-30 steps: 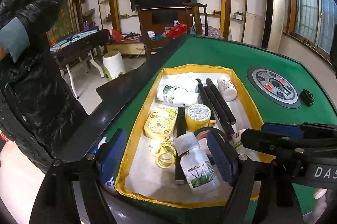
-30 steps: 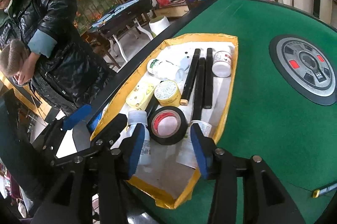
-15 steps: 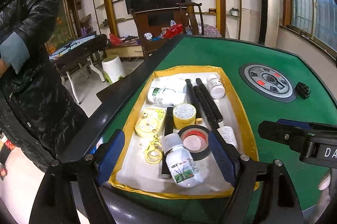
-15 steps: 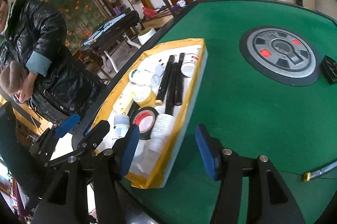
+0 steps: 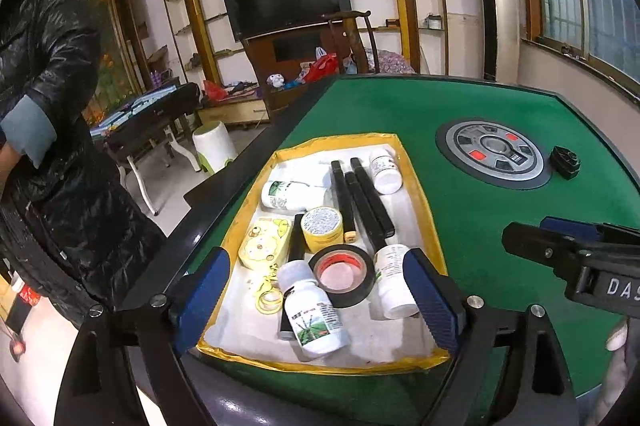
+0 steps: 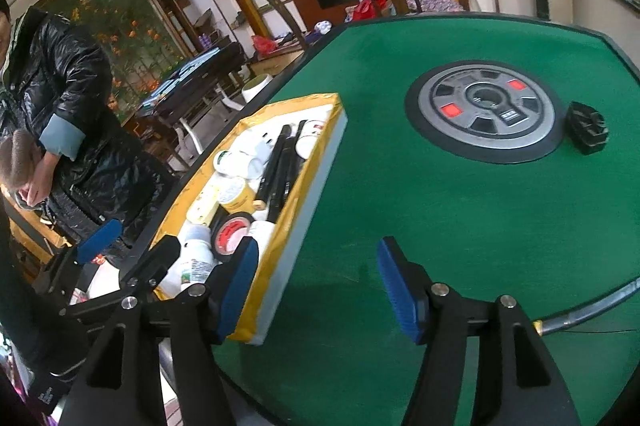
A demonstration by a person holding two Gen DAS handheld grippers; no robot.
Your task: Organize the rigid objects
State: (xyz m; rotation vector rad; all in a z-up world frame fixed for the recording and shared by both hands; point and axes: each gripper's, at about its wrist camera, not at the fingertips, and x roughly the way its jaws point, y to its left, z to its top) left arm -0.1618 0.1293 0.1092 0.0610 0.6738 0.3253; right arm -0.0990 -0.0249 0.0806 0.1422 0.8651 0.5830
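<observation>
Now left gripper (image 5: 320,302) over near end of yellow-rimmed tray (image 5: 424,209), fingers wide apart and just been opening, nothing clamped; tray sits at tabletop (image 5: 460,105) left edge. Left view shows contents plainly: tape roll (image 5: 343,274), white bottle (image 5: 314,314), black sticks (image 5: 370,197), yellow tin (image 5: 322,228). Right gripper (image 6: 316,286) beside tray, fingers apart, opening too, only green felt between. Right view alone shows tray's pale outer wall and hose (image 6: 588,310) at near edge.

Both grippers are black frames with silver screws and ribbed blue pads: left gripper (image 5: 316,302), right gripper (image 6: 316,290). White letters "DAS" mark the right gripper's side.
</observation>
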